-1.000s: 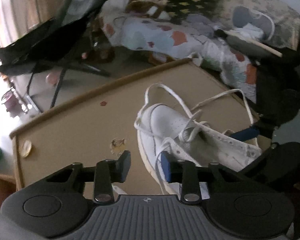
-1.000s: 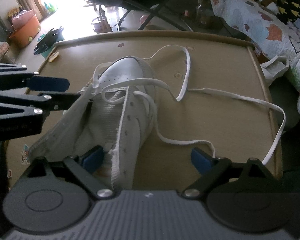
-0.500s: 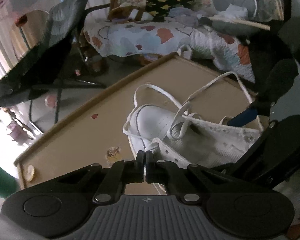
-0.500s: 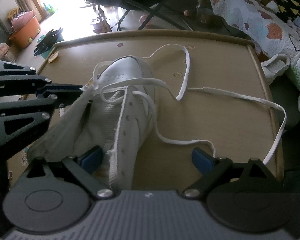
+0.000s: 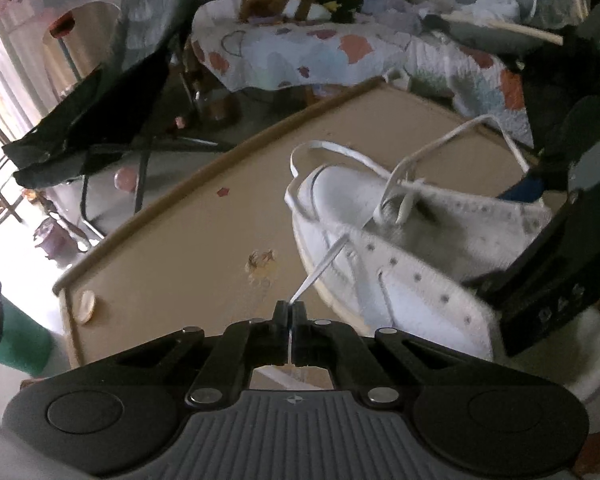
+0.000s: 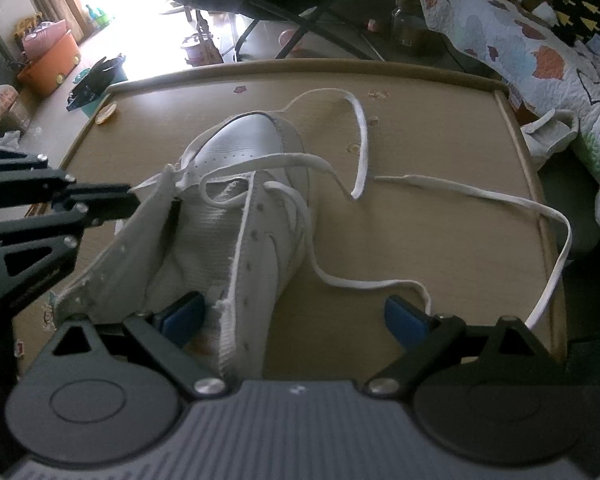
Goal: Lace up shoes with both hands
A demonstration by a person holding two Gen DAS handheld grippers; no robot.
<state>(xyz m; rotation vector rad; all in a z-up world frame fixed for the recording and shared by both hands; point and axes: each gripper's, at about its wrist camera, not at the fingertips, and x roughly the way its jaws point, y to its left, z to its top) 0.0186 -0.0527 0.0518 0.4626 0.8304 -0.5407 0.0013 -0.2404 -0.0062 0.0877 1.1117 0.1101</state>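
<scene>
1. White shoe [image 6: 256,216] on the tan table [image 6: 440,240], toe pointing away, tongue and opening spread wide toward the near edge.
2. Left gripper [image 5: 289,312] clamped tight on the tip of the lace [image 5: 320,268]; that strand stretched taut from the jaws up to the eyelets near the toe.
3. Right gripper [image 6: 296,312] spread wide, one blue pad [image 6: 180,316] inside the shoe's opening against the eyelet flap, the other outside above bare table; nothing pinched.
4. Other lace end [image 6: 480,196] loose across the table to the right, looping over the raised rim.
5. Coin-like disc [image 5: 87,306] near the far left corner.
</scene>
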